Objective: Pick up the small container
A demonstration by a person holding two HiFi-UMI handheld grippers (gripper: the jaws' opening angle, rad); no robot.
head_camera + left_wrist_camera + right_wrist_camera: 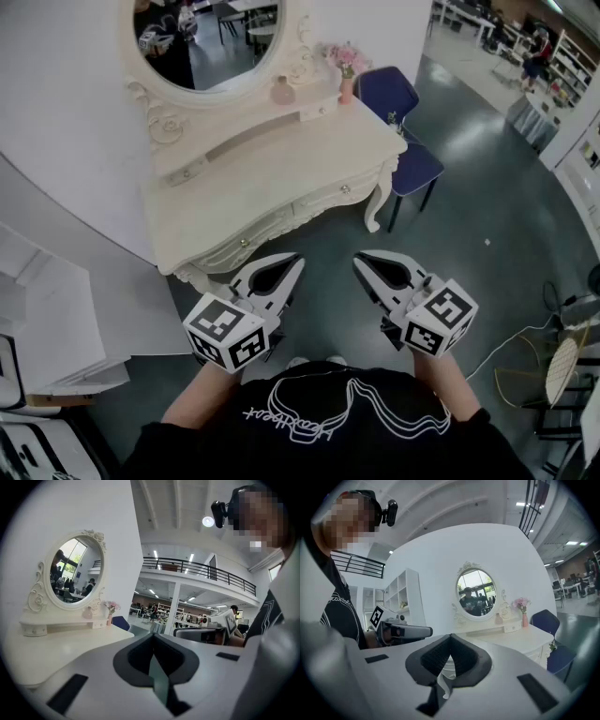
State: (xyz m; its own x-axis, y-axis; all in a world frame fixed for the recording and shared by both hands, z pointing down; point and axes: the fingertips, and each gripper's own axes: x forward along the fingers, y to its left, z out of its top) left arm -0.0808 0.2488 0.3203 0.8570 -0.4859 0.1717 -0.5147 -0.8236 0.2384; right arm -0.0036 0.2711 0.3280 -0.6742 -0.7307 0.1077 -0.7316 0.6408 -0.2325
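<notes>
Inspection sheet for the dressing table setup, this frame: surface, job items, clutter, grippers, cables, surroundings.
Surface: white dressing table, drawers shut.
Job's things: small pink container upright on the raised shelf below the oval mirror, untouched.
Clutter: pink vase with flowers on the same shelf, right of the container.
Grippers: left hand-held gripper and right hand-held gripper both shut, empty, held short of the table's front edge.
Cables: white cable on the floor at right.
Surroundings: blue chair at the table's right end; open hall with shelving beyond.
</notes>
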